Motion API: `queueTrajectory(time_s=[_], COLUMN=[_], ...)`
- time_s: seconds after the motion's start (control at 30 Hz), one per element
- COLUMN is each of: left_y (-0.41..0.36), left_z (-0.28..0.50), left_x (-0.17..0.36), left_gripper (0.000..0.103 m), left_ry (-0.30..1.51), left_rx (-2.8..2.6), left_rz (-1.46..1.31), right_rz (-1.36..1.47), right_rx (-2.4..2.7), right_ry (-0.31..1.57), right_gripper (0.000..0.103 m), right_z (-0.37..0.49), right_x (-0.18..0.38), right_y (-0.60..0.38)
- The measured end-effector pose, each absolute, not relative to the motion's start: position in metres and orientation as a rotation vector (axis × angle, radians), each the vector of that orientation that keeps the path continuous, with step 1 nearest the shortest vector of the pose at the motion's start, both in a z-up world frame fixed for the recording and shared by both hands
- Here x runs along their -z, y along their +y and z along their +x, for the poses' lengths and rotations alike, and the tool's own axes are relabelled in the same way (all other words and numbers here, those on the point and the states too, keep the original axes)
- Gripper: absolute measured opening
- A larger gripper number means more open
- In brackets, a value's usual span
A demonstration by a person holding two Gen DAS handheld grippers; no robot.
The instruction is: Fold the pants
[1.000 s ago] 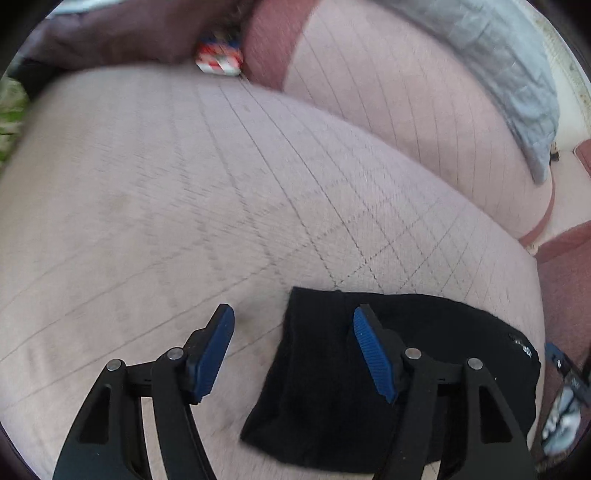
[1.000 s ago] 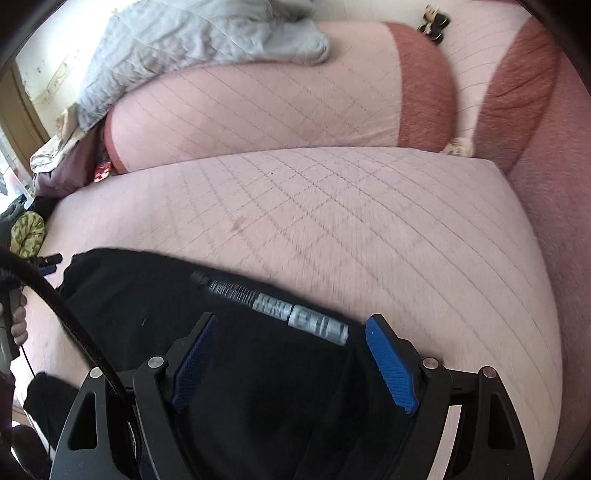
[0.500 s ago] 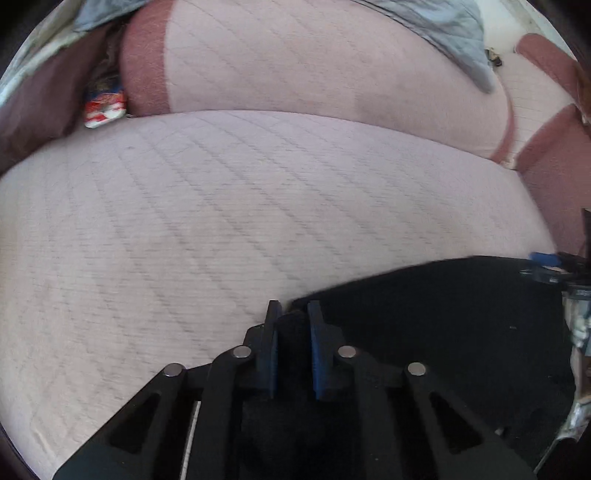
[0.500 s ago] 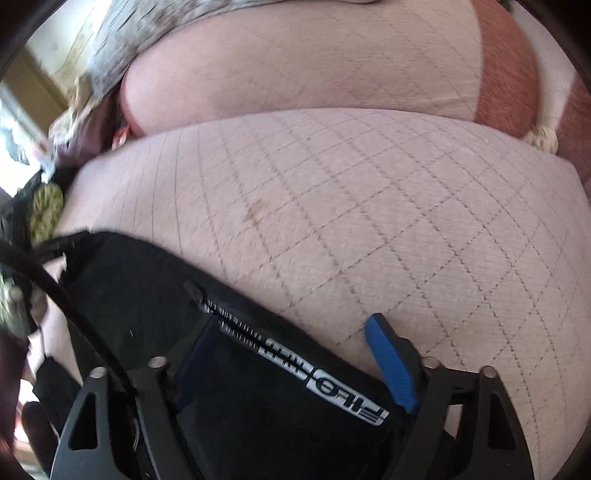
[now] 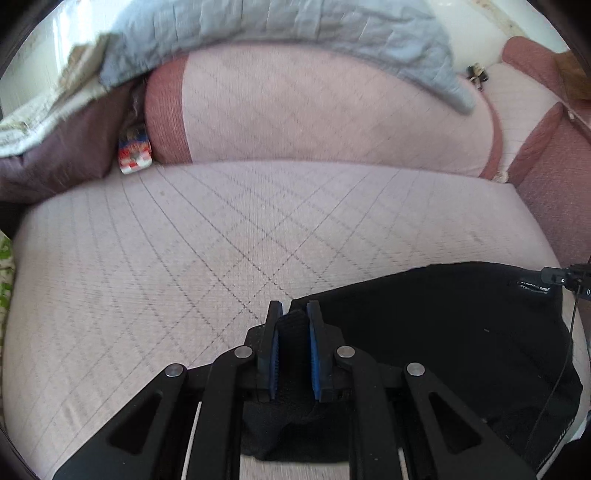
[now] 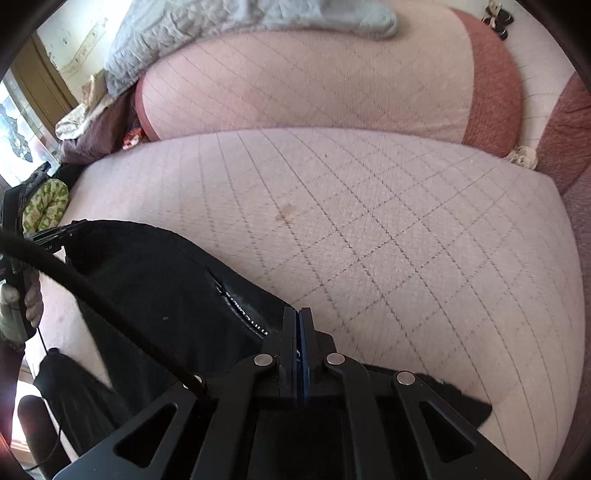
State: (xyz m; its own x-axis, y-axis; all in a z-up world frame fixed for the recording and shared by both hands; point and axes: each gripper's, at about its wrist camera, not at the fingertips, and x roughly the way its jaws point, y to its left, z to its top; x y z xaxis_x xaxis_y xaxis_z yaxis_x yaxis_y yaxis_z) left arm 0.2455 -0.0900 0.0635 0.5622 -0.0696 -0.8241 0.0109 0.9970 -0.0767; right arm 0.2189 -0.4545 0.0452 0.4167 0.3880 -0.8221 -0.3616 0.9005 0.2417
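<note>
Black cloth is what both tools have hold of: the pants [image 5: 443, 332] lie on the near edge of a pale quilted sofa seat [image 5: 221, 240], stretched sideways between the 2 grippers. The left gripper [image 5: 293, 317] is clamped on a thick bunch of the fabric at one end, and the bunch shows between its blue pads [image 5: 274, 354]. The right gripper [image 6: 298, 325] has its pads pressed together at the other end, right beside the printed white lettering [image 6: 243, 314]; the cloth runs under and around the tips, so it looks pinched on a thin edge, though the fabric between the pads is not visible.

As a judgement, the fold is only beginning. The pants seem already doubled into 1 long strip, and part hangs off the front of the seat. What appears left is to lift both ends, lay one over the other, then flatten the stack. A grey blanket [image 5: 295, 29] lies over the backrest cushion [image 5: 332, 110], well apart.
</note>
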Motion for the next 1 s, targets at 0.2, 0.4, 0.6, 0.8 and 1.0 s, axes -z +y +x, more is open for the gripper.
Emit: queueTrajectory(time_s=[0.2, 0.4, 0.6, 0.8, 1.0], left_y=[-0.097, -0.09, -0.09, -0.091, -0.071], left_z=[0.165, 0.055, -0.038, -0.077, -0.106], left_x=[-0.111, -0.123, -0.082, -0.051, -0.065], left_gripper=[0.012, 0.013, 0.014, 0.024, 0.034], left_ry=[0.87, 0.806, 0.884, 0.968, 0.962], left_rx=[0.087, 0.106, 0.164, 0.15, 0.13], left_rz=[-0.059, -0.043, 0.058, 0.1, 0.024], right_rz=[0.064, 0.141, 0.211, 0.221, 0.168], right_rx=[-0.467, -0.47, -0.464, -0.437, -0.35], right_ry=[0.974, 0.948, 1.038, 1.102, 1.089], right_gripper=[0.002, 0.002, 0.002, 0.003, 0.015], right_z=[0.153, 0.053, -0.035, -0.076, -0.09], right_x=[-0.082, -0.083, -0.037, 0.002, -0.007], right_y=[-0.462, -0.483, -0.492, -0.487, -0.493])
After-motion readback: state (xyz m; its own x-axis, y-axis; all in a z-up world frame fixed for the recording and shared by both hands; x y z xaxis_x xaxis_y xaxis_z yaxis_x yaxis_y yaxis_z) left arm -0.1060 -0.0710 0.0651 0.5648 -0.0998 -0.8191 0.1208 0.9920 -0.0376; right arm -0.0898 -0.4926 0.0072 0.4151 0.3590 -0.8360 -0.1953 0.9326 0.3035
